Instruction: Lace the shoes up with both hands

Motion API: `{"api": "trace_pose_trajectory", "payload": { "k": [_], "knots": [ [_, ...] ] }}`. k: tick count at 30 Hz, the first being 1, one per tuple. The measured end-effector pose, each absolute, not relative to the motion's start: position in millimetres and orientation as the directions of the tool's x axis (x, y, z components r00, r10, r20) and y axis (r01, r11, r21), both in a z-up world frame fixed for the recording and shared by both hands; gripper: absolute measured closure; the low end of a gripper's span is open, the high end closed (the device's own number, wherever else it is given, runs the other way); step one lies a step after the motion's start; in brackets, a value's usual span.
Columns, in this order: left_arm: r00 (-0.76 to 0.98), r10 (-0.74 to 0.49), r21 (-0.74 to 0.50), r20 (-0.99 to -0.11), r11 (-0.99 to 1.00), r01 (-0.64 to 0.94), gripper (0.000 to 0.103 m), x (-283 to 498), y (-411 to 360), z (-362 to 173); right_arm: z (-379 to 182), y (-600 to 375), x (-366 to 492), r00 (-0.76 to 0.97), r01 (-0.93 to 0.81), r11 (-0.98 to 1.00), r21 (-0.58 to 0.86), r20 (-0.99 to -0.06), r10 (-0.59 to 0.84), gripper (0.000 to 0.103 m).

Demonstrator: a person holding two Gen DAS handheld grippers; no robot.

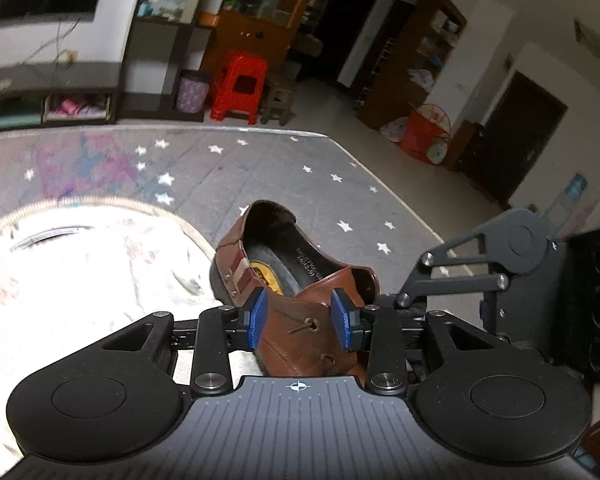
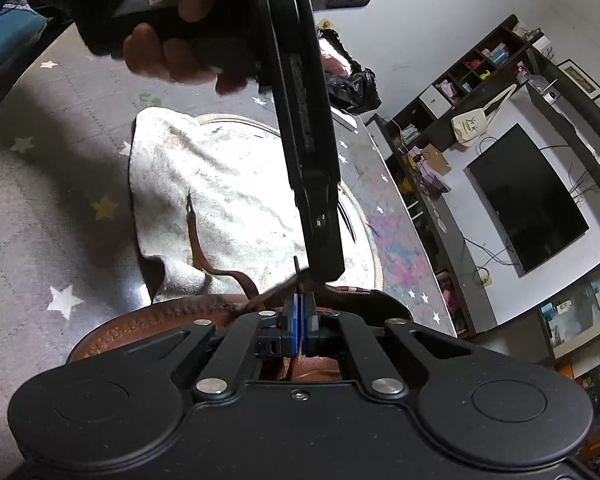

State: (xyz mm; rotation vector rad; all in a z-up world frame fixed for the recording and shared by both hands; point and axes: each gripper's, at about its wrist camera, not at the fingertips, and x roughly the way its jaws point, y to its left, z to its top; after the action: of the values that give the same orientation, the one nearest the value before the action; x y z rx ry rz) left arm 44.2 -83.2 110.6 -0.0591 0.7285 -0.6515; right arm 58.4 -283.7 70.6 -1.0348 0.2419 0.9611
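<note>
The tabletop, covered in a grey star-print sheet, fills most of the left wrist view; its far edge runs from about 9 o'clock across to 3 o'clock, with open floor and a red stool beyond, so the drop on the right side lies fairly near the shoe. A white cloth lies over a round mat at 9 o'clock of the shoe in that view, leaving flat, uncluttered room on that side.

The brown leather shoe stands on the tabletop just beside the cloth, heel opening toward 12 o'clock. Judging by what shows, lacing is at an early stage: one lace end pokes out of an eyelet on the near flap, another eyelet below it looks empty, and no crossed rows are visible.

The left hand-held gripper is spread wide, its blue pads either side of the shoe's tongue area, holding nothing. The right hand-held gripper is pressed together, pinching the brown lace right over the shoe's upper. The lace's loose end trails toward 11 o'clock onto the cloth. The left tool crosses close above the right one's tips, so room between them is tight.
</note>
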Motion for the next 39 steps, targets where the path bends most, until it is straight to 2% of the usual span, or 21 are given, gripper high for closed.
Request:
{"api": "trace_pose_trajectory", "payload": {
  "k": [7,10,12,16,21,30,39],
  "knots": [
    [0.546,-0.483,0.006,-0.684,0.745,0.667,0.067,33,-114,107,71,-283,57,0.590,-0.766,0.159,-0.622,-0.583,0.559,0.102],
    [0.553,-0.461,0.087,-0.694,0.709,0.700,0.076,33,-126,104,71,-282,57,0.592,-0.762,0.152,-0.629,-0.583,0.557,0.102],
    [0.557,-0.447,0.137,-0.700,0.681,0.719,0.087,31,-131,99,71,-282,57,0.594,-0.760,0.147,-0.633,-0.584,0.553,0.102],
    [0.575,-0.423,0.203,-0.700,0.654,0.729,0.096,27,-137,90,70,-283,57,0.594,-0.760,0.146,-0.634,-0.585,0.553,0.102],
    [0.619,-0.388,0.229,-0.683,0.691,0.686,0.099,19,-139,84,71,-284,55,0.607,-0.752,0.164,-0.638,-0.575,0.549,0.101],
    [0.739,-0.251,0.307,-0.625,0.792,0.529,0.100,-3,-121,100,85,-293,30,0.665,-0.709,0.226,-0.668,-0.526,0.531,0.101],
    [0.765,-0.136,0.273,-0.629,0.883,0.382,0.100,-21,-74,102,80,-306,-3,0.680,-0.701,0.245,-0.670,-0.525,0.512,0.101]
  ]
}}
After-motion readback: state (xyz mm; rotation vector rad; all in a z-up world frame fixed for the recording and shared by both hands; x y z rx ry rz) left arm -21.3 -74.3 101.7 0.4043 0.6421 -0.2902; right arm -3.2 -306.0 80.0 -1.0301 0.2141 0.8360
